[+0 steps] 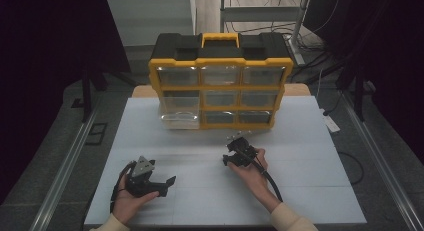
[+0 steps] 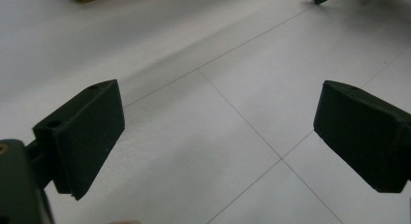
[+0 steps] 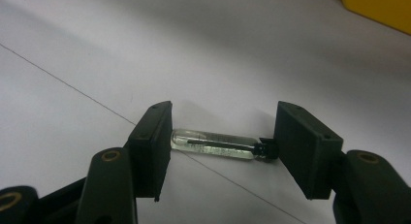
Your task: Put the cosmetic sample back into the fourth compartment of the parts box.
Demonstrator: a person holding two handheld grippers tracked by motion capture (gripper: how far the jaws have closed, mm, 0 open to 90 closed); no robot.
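With the right tool (image 3: 220, 146) clamped end to end on the small glass vial (image 3: 215, 144) lying on the bench (image 3: 97, 49), we lift straight and slowly (left tool (image 2: 218, 136) gaping empty) toward the yellow drawer cabinet (image 1: 220, 83).

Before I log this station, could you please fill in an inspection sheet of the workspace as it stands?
Surface: white table, faint seam lines, bare in front.
Job's things: small clear vial with a black cap, lying on the table; yellow and black drawer organizer at the back, its lower left drawer pulled out.
Clutter: nothing seen on the table.
Grippers: right gripper shut on the vial end to end; left gripper with jaws wide apart, nothing between them, resting low at the table's near left.
Cables: one black cable trails from the right gripper along the forearm.
Surroundings: dark curtains, metal floor rails, loose wires behind the table.
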